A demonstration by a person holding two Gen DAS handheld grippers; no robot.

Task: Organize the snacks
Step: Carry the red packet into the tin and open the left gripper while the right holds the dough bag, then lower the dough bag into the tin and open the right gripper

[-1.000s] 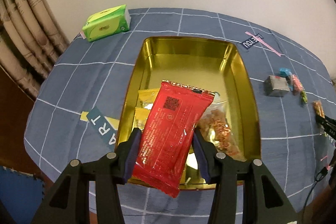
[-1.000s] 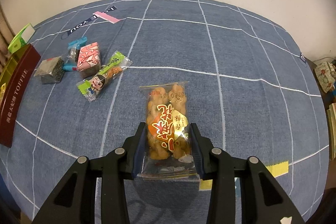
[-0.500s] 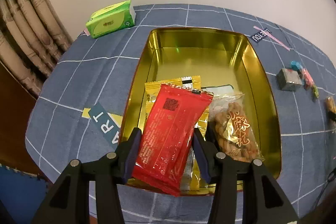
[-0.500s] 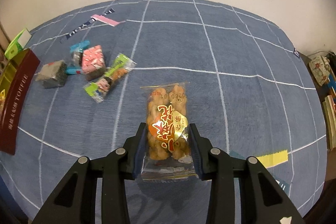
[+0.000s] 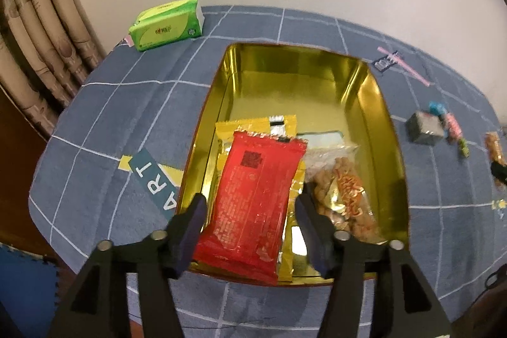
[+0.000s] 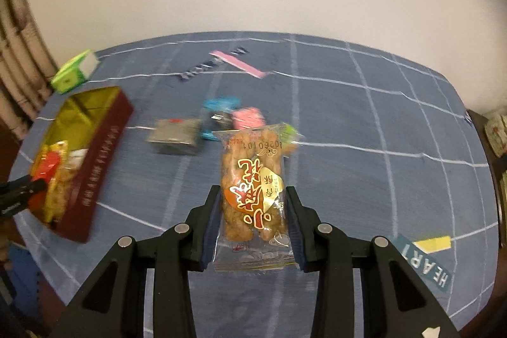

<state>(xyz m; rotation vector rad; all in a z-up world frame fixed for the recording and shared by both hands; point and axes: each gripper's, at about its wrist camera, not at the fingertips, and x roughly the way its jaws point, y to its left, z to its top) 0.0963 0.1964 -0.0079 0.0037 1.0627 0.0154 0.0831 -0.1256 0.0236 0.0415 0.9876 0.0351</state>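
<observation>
A: So, left wrist view first: what are the left tongs [image 5: 252, 208] doing?

B: Their jaws stand parted on either side of the red packet [image 5: 253, 205], with a gap at each side, so I judge the packet let go. It lies low in the frame over a yellow packet [image 5: 253, 129] in the near end of the gold tin [image 5: 374, 91], beside a clear bag of fried twists [image 5: 345, 192].

A: And the right wrist view?

B: The right tongs [image 6: 253, 216] are clamped on another twist snack bag [image 6: 253, 192], centre frame, apparently lifted off the blue bench [image 6: 348, 122]. The tin sits at the left edge (that side is blurred).

A: Which step, then?

B: Loading the tin, I'd say. Next, carry this bag leftward over the tin wall into the bare far half; small sweets [image 6: 221, 116] above centre wait.
</observation>
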